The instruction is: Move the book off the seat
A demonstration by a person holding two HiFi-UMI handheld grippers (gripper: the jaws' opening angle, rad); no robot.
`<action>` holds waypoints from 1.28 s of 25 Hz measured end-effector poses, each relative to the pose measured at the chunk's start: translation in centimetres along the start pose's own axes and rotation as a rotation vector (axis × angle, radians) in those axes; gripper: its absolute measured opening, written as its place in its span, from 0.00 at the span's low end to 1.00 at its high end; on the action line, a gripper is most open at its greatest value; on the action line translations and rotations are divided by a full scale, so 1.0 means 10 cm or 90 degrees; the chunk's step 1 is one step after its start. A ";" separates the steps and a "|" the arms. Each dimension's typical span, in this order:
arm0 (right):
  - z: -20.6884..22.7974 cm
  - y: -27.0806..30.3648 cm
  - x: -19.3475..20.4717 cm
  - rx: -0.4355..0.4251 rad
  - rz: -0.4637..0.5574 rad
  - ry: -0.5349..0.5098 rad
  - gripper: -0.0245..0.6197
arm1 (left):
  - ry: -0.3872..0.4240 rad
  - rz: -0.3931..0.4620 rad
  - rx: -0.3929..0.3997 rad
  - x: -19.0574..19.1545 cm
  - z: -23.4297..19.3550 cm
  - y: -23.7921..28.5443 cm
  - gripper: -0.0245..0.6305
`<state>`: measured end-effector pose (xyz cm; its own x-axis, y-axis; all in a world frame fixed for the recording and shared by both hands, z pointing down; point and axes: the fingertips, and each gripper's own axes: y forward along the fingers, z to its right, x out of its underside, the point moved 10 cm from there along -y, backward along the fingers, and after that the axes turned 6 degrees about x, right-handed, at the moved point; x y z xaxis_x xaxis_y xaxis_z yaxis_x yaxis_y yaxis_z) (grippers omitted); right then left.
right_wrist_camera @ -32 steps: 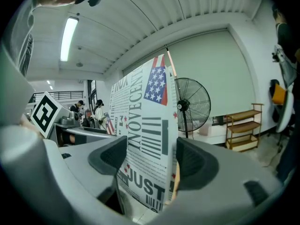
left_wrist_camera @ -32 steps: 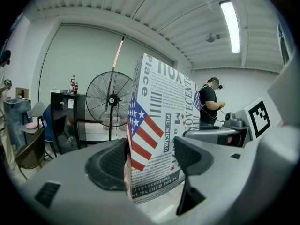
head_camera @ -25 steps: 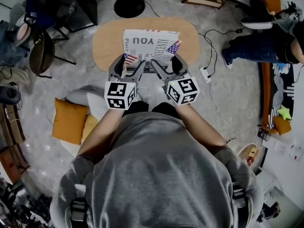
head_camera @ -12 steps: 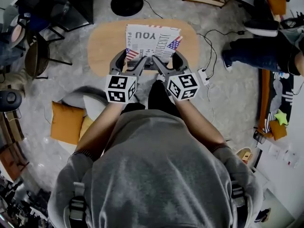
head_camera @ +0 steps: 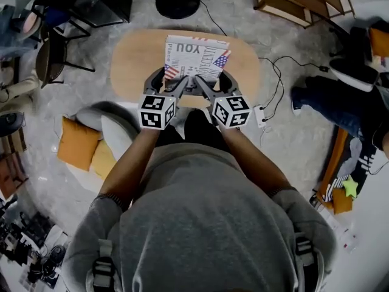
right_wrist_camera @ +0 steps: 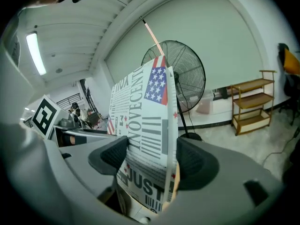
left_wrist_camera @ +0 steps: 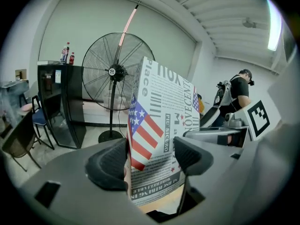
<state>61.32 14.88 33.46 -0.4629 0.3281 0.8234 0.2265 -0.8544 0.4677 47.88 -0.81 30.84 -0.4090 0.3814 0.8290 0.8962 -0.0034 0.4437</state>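
Above the table (head_camera: 134, 56), the book (head_camera: 196, 56) is carried between both tools: the left gripper (head_camera: 172, 78) pinches its near left corner and the right gripper (head_camera: 213, 78) pinches its near right corner, the pads of each pressing on the two covers. Compared with one second ago, both grippers and the book look smaller and sit more toward the table's middle in the head view, so I judge that the hands have gone down and forward together. The grip itself is unchanged. The book is tilted, with its far edge raised, and in the left gripper view a bit of the wooden top shows just under its lower edge; I cannot tell if it touches the wood already. For the task this is good: the book is well apart from the seat (head_camera: 115, 132) at the left, and what remains seems to be only laying it down and letting go. By count I see one book, two grippers, one table, one seat with two cushions (head_camera: 76, 148), one fan (left_wrist_camera: 112, 71) and one shelf (head_camera: 298, 2).
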 end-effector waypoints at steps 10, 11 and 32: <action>0.49 0.89 0.76 0.013 -0.127 0.073 0.57 | -0.086 -0.104 -0.011 0.77 -0.64 0.80 0.54; 0.53 0.98 0.87 0.018 -0.141 0.078 0.58 | -0.098 -0.116 -0.008 0.88 -0.72 0.89 0.54; 0.90 2.00 3.02 0.077 -0.344 0.195 0.58 | -0.264 -0.308 -0.011 3.14 -1.66 1.65 0.54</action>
<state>59.63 11.37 70.54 -0.7591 0.5555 0.3395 -0.0214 -0.5425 0.8398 46.96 -4.26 69.84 -0.6630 0.6701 0.3338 0.6224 0.2456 0.7432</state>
